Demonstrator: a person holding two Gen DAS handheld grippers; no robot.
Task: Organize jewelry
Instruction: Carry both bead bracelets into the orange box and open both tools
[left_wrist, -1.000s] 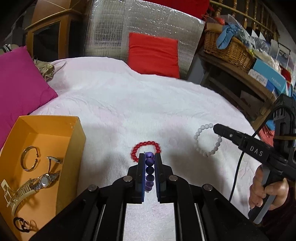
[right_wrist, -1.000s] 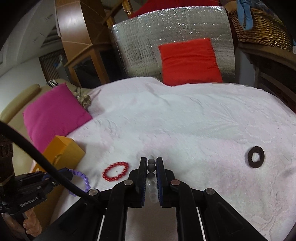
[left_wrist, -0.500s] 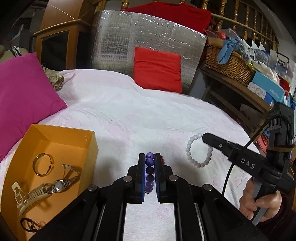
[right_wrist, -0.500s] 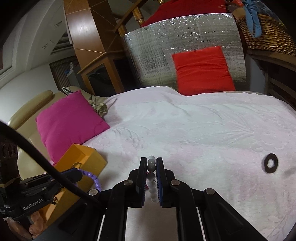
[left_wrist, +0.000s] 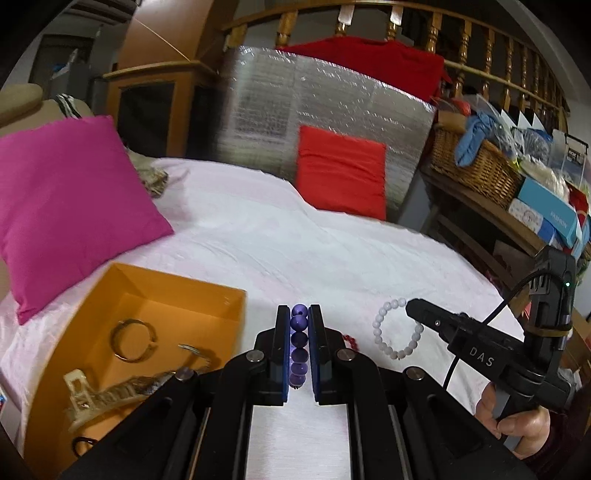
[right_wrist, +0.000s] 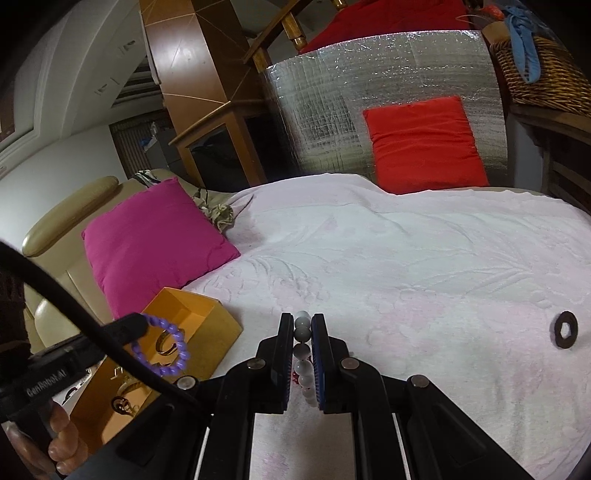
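My left gripper (left_wrist: 299, 314) is shut on a purple bead bracelet (left_wrist: 298, 343) and holds it in the air just right of the open orange box (left_wrist: 229, 295). The bracelet also shows in the right wrist view (right_wrist: 166, 349), hanging over the box (right_wrist: 221, 332). My right gripper (right_wrist: 303, 321) is shut on a white bead bracelet (right_wrist: 303, 354), which hangs from it in the left wrist view (left_wrist: 391, 332). A red bead bracelet (left_wrist: 350, 340) lies on the white bedspread, mostly hidden behind my left gripper. A dark ring (right_wrist: 566, 329) lies on the bed at the right.
The box holds a gold bangle (left_wrist: 131, 339), a watch and a hair clip (left_wrist: 99, 395). A magenta pillow (left_wrist: 66, 206) lies behind the box. A red cushion (left_wrist: 340, 170) leans on a silver panel. A wicker basket (left_wrist: 476, 170) sits on a shelf at the right.
Both grippers have lifted and moved left toward the orange box with their bracelets. The red bracelet stayed on the bed and is now mostly hidden.
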